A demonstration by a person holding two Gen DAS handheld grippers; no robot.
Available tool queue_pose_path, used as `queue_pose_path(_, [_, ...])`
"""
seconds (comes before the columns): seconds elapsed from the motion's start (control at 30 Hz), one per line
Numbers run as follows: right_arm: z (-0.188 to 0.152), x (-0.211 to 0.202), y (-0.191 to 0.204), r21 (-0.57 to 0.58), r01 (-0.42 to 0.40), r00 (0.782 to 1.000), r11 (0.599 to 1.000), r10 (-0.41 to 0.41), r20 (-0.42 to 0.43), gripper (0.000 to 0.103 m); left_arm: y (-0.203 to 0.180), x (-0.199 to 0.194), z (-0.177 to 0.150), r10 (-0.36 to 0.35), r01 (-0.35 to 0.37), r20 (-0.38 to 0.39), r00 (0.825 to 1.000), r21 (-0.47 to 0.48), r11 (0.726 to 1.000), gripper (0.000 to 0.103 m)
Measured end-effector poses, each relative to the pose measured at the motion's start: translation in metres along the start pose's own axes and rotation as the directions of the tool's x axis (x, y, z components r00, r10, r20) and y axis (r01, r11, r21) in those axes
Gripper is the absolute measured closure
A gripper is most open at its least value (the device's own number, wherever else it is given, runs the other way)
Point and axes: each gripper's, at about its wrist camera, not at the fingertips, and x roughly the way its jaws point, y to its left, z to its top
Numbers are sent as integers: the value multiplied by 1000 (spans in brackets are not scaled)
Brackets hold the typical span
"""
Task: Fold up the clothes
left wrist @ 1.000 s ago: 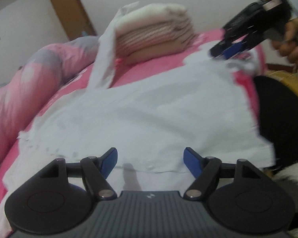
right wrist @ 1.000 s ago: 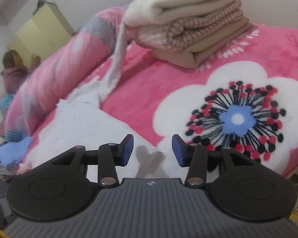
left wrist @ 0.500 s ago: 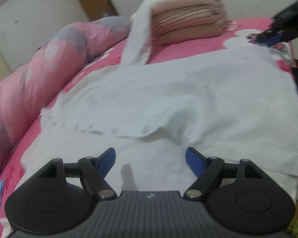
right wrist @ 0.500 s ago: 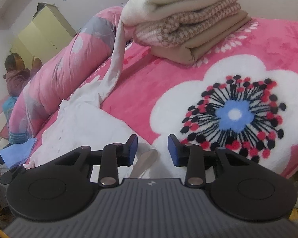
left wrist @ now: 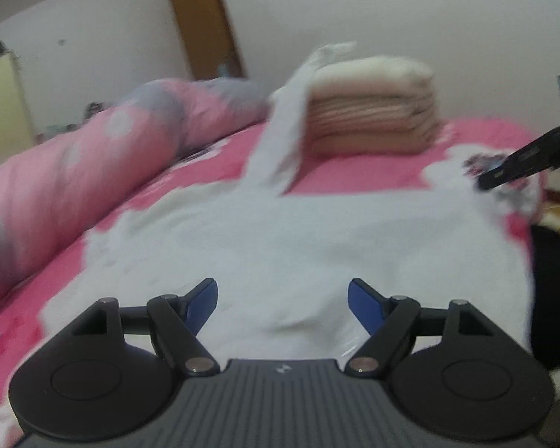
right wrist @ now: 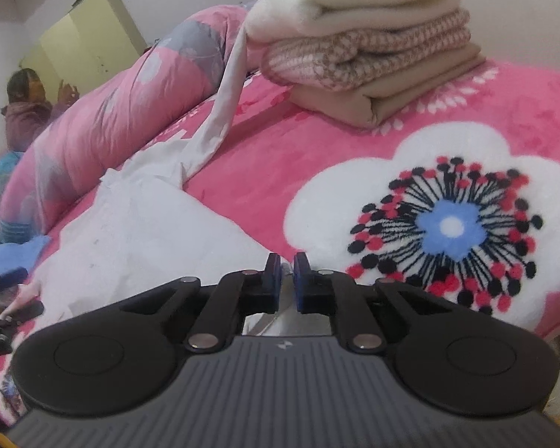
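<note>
Right tongs pinch the shirt corner; left tongs gape empty. Thin bite — one tug could slip it.

White garment; plain. Blanket: hot pink, with a white flower at 3 o'clock, its centre blue amid black, red and pink dots. Folded stack at 12 o'clock: cream over pink-and-white check over beige. Rolled quilt at 10 o'clock: pink with grey patches. Cupboard: pale yellow-green.
</note>
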Motion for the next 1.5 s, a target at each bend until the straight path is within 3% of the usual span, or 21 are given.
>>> queue_pose_path(0.07, [0, -5, 5, -22, 35, 999, 999, -35, 25, 100, -16, 11, 2, -58, 57, 5, 998, 30, 998, 25])
queue_pose_path(0.17, [-1, -8, 1, -6, 90, 996, 996, -90, 18, 101, -36, 30, -6, -90, 93, -57, 994, 56, 994, 28])
queue_pose_path(0.27, [-5, -6, -6, 22, 114, 993, 993, -115, 1, 101, -36, 40, -16, -118, 119, -101, 988, 6, 993, 29])
queue_pose_path(0.37, [-4, -9, -9, 42, 107, 994, 993, -107, 10, 99, -28, 34, -18, -128, 126, -97, 987, -28, 992, 29])
queue_pose_path(0.57, [9, -21, -3, 33, 81, 994, 996, -83, 71, 94, -2, 18, -10, -92, 90, -32, 995, -51, 995, 29])
queue_pose_path(0.8, [37, -15, 51, -152, 60, 992, 987, -42, 116, 94, 24, 32, -7, -54, 46, -59, 997, -122, 992, 29])
queue_pose_path(0.9, [53, -8, 74, -217, 9, 995, 976, 14, 102, 94, 39, 34, -5, -47, 38, -55, 997, -158, 987, 29])
queue_pose_path(1.03, [86, 32, 127, -309, -122, 992, 943, 128, -1, 93, 60, 46, 0, -68, 57, -47, 997, -208, 976, 29])
queue_pose_path(1.17, [118, 89, 194, -390, -265, 964, 882, 232, -130, 93, 70, 70, -10, -119, 100, -65, 991, -241, 965, 29])
queue_pose_path(1.27, [126, 150, 257, -471, -309, 949, 826, 234, -211, 93, 78, 80, -23, -139, 117, -59, 988, -289, 950, 29])
queue_pose_path(1.33, [128, 194, 296, -519, -332, 939, 788, 226, -258, 93, 87, 84, -32, -170, 143, -45, 984, -354, 924, 29])
queue_pose_path(1.5, [119, 306, 367, -594, -320, 938, 739, 157, -310, 93, 105, 86, -47, -222, 206, 23, 975, -475, 855, 29])
